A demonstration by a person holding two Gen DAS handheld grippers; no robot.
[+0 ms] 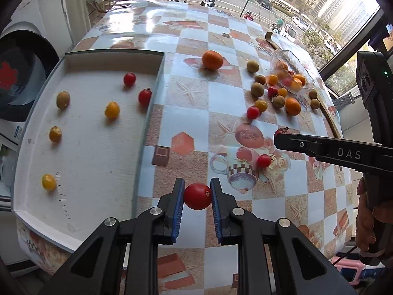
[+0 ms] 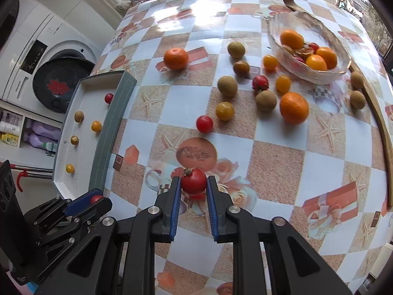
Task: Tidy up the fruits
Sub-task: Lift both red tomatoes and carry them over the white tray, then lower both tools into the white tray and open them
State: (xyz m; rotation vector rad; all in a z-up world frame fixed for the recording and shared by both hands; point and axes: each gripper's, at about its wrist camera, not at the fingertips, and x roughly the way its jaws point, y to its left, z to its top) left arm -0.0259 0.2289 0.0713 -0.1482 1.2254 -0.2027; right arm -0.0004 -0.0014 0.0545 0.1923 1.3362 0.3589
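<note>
Left wrist view: left gripper (image 1: pixel 197 196) pinching a red cherry tomato (image 1: pixel 197 196) between the blue pads (image 1: pixel 179 204), hovering over the checkered tablecloth (image 1: pixel 221 98) just beside the white tray (image 1: pixel 86 159). Right wrist view: right gripper (image 2: pixel 194 184) clamped on a small red fruit (image 2: pixel 193 181) with a dry brown tip, low over the cloth. Probably light, smooth, squishy stuff, so best gripped gently across the widest part to avoid bursting or slipping.

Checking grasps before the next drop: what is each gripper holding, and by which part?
Left gripper pinches a round red cherry tomato across its sides. Right gripper pinches a red hawthorn-like fruit likewise.
</note>
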